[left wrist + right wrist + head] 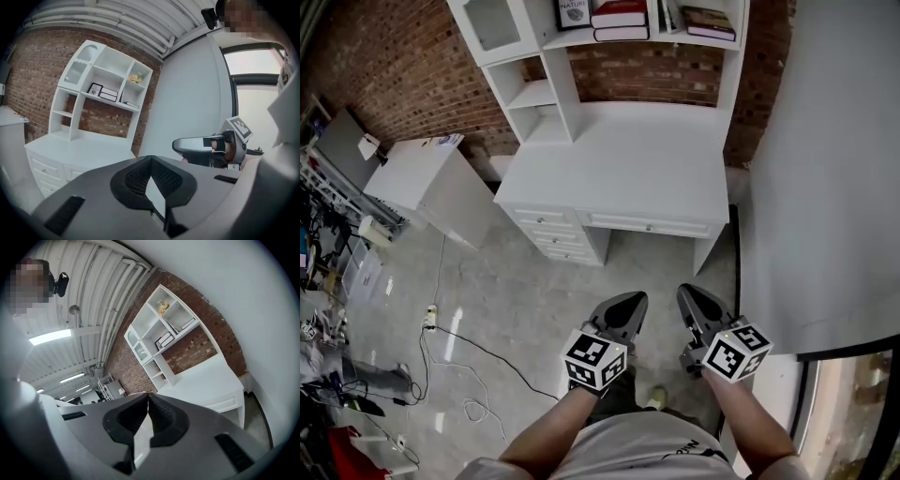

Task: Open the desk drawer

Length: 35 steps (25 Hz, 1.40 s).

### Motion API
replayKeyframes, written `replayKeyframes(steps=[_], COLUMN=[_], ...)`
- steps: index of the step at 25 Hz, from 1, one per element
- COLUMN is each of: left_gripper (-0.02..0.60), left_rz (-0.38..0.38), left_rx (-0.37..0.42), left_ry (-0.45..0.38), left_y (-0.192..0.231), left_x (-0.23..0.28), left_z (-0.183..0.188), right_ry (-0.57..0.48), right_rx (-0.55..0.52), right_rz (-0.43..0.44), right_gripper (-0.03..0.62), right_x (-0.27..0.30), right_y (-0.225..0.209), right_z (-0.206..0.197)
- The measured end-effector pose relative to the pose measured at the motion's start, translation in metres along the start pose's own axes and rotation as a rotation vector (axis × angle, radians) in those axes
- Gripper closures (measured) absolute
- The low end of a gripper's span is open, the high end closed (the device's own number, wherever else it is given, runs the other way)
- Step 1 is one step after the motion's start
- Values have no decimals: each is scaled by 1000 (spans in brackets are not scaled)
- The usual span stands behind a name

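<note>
Drawer: the wide drawer [647, 225] is closed. It sits under the top of the white desk [628, 169], with its long side running left to right.
Way to go: it lies ahead of both claws, well apart from them, across the floor [534, 300].
Nearer hand: about even, I think.
Left claw [636, 300]: pinched together, holding nothing.
Right claw [686, 294]: pinched together, holding nothing.
Shelves [581, 42]: books [619, 19] lie on them.
Inside the drawer: it cannot be seen.

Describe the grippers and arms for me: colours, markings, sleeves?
Both the left gripper and right gripper have grey, tapered shells with black textured pads. Each carries a white cube with black square markers. No cables show. Forearms are unsleeved; the shirt is light grey.
</note>
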State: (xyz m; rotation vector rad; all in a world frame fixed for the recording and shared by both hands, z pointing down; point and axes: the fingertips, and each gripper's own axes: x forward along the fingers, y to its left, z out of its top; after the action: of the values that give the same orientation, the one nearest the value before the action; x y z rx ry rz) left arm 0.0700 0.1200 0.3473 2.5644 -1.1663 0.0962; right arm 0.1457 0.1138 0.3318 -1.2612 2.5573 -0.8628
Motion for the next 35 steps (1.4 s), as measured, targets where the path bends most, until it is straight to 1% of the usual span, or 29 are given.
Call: replayKeyframes(steps=[6, 11, 16, 21, 25, 32, 33, 35], left_gripper=[569, 569, 569, 569, 569, 565, 552, 494], left_rz=[-15, -38, -29, -31, -22, 48, 52, 61], left_rx=[-17, -33, -83, -156, -259, -523, -565, -660], left_ry=[29, 74, 112, 135, 142, 130, 122, 96], left_y=[64, 124, 175, 202, 221, 263, 269, 282], left_x=[50, 86, 123, 161, 194, 252, 261, 276], left_z=[-10, -23, -40, -65, -89, -150, -159, -177], right_ry=[-2, -23, -36, -18, -6, 45, 52, 61], right_rx=[29, 79, 89, 99, 112, 121, 124, 133], right_rz=[-37, -77, -109, -118, -108, -59, -53, -38], right_gripper=[576, 576, 576, 576, 576, 576, 576, 576], right_x=[61, 115, 152, 181, 206, 253, 260, 272], right_y=[-28, -47, -68, -97, -126, -189, -198, -211], right_z=[10, 17, 19, 16, 15, 13, 13, 12])
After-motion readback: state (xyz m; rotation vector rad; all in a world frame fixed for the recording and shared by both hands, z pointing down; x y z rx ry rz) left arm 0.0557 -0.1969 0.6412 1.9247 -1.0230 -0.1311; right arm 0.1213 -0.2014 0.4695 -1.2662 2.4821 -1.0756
